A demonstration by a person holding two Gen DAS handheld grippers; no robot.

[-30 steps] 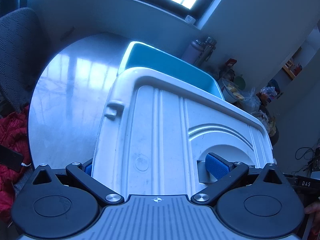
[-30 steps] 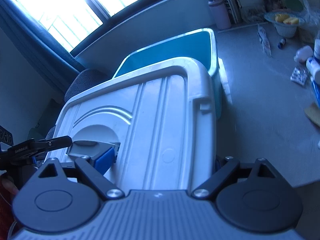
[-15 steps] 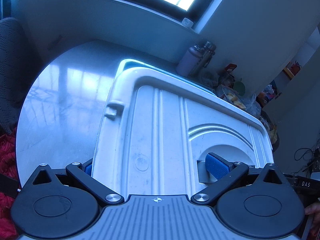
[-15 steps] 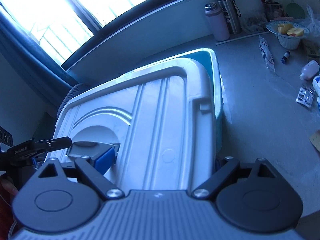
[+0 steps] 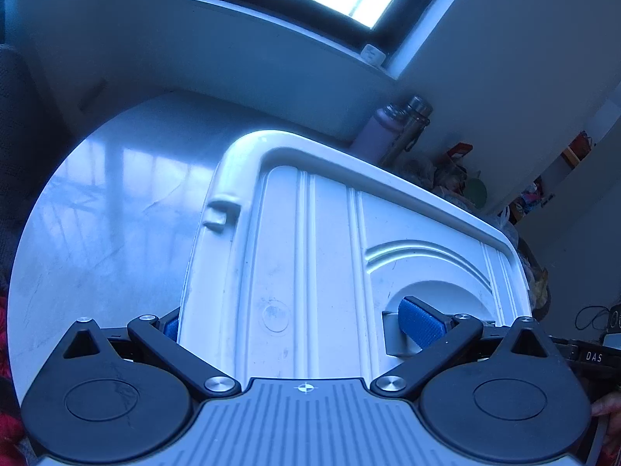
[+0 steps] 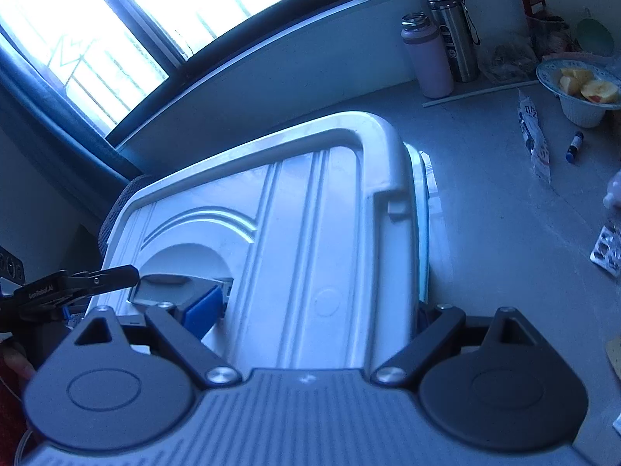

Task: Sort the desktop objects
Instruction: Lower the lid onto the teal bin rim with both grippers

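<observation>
left gripper (image 5: 295, 322): spread wide, clamped across the white lid (image 5: 310, 256), one blue pad in its handle recess, the other on its outer edge.
right gripper (image 6: 310, 312): same wide hold on the lid's other half.
lid: straight ahead of both, over the teal bin (image 6: 424, 233).
risk: uneven pull could tilt the lid so a corner misses the rim.
bin contents: hidden.
bowl (image 6: 582, 97), far right: cut fruit.

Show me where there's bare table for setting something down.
Left of the white lid, the tabletop is bare out to its round edge. Right of the lid, a bare strip runs to the sachet. Crowded beyond: flasks, fruit bowl, blister pack.
</observation>
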